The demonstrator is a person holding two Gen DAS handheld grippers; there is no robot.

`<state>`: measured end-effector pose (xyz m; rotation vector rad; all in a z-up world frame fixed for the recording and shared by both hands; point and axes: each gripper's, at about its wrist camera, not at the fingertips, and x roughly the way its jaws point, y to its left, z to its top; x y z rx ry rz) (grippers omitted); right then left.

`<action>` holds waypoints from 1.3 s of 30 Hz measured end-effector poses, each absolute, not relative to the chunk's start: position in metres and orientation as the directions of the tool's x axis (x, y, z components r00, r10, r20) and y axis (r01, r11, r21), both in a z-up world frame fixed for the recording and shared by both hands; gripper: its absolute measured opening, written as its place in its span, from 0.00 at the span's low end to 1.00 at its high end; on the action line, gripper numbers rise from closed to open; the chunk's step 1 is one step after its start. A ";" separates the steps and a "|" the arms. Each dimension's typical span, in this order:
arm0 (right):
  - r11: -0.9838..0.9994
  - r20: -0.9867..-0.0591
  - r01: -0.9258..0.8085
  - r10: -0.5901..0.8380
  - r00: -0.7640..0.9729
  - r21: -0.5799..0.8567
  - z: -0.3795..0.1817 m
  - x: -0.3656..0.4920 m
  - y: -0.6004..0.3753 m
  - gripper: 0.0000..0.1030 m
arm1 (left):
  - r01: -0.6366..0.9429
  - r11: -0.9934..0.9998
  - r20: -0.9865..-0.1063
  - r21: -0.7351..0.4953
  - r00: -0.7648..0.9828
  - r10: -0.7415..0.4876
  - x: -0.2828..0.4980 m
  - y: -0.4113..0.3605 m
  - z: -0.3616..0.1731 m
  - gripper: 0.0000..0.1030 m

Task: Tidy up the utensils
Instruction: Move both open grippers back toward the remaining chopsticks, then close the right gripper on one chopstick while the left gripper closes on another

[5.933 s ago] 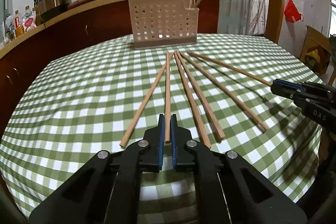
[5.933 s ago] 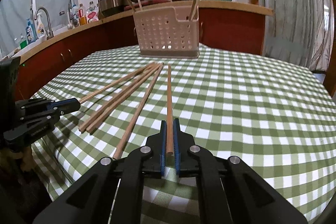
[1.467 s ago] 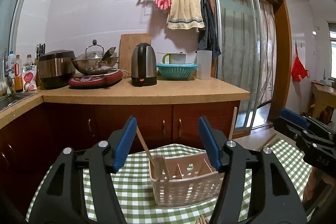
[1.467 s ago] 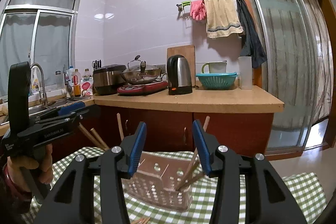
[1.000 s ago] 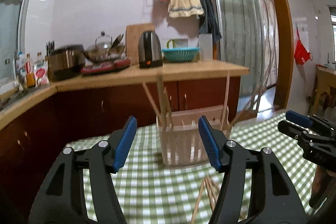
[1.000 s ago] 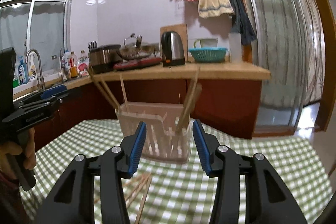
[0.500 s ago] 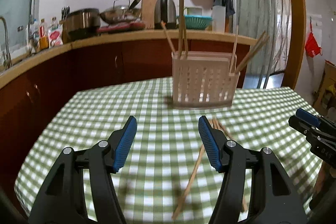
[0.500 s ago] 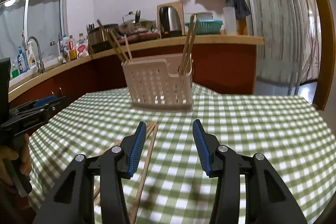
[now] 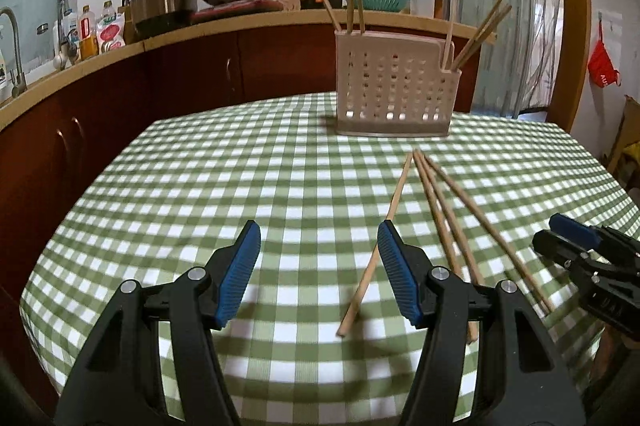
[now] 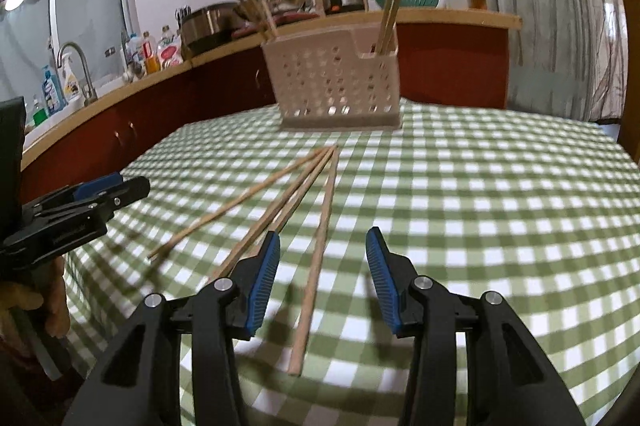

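Between deposits: both hands empty, next pickup pending. Left tongs (image 9: 319, 268) spread wide, nothing between the blue pads, hovering over the checked worktop (image 9: 224, 186). Right tongs (image 10: 323, 276) equally wide apart and empty.

Four loose chopsticks left on the cloth, fanned out with far tips converging ahead of both tongs, toward the perforated holder (image 9: 394, 90). Nearest chopstick (image 9: 376, 250) for the left tongs slanting just inside the right-hand pad, its near end below and between the pads. Rightmost chopstick (image 10: 314, 258) running almost straight away between the pads of the right tongs, near end just below the gap. Remaining pair (image 10: 280, 202) off to the left of the right tongs. Holder well ahead, upright, several chopsticks already standing in its end compartments.

Judged step: descent for another grasp, one stick per hand. Next move likely calling for lowering each tongs onto the near end of its stick, centring the shaft between the pads, closing firmly; thin round wood apt to roll or pivot if pinched off-centre.
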<state>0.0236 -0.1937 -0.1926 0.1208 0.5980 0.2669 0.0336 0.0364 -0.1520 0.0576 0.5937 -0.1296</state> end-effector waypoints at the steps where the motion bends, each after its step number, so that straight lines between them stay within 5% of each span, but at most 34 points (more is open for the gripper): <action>1: 0.957 -0.557 -0.216 0.288 0.779 0.193 -0.198 0.024 -0.191 0.38 | 0.137 0.990 -0.566 0.017 0.818 -0.103 0.033 0.037 -0.154 0.58; 9: 0.960 -0.618 -0.202 0.281 0.734 0.196 -0.212 0.026 -0.192 0.09 | 0.132 0.991 -0.600 0.017 0.794 -0.095 0.032 0.038 -0.170 0.57; 12: 0.966 -0.618 -0.179 0.257 0.743 0.187 -0.211 0.027 -0.198 0.07 | 0.135 0.991 -0.610 0.017 0.787 -0.096 0.032 0.037 -0.173 0.56; 26: 0.976 -0.601 -0.126 0.210 0.771 0.180 -0.211 0.026 -0.245 0.08 | 0.163 0.987 -0.665 0.009 0.738 -0.116 0.034 0.029 -0.194 0.46; 29: 0.973 -0.595 -0.148 0.225 0.772 0.176 -0.210 0.019 -0.247 0.20 | 0.172 0.985 -0.671 0.010 0.732 -0.121 0.033 0.027 -0.198 0.43; 31: 0.975 -0.592 -0.158 0.222 0.775 0.158 -0.210 0.014 -0.246 0.29 | 0.179 0.984 -0.667 0.002 0.733 -0.132 0.033 0.026 -0.198 0.36; 39: 0.973 -0.600 -0.154 0.228 0.767 0.172 -0.212 0.006 -0.250 0.29 | 0.229 0.973 -0.663 -0.005 0.728 -0.175 0.031 0.019 -0.198 0.14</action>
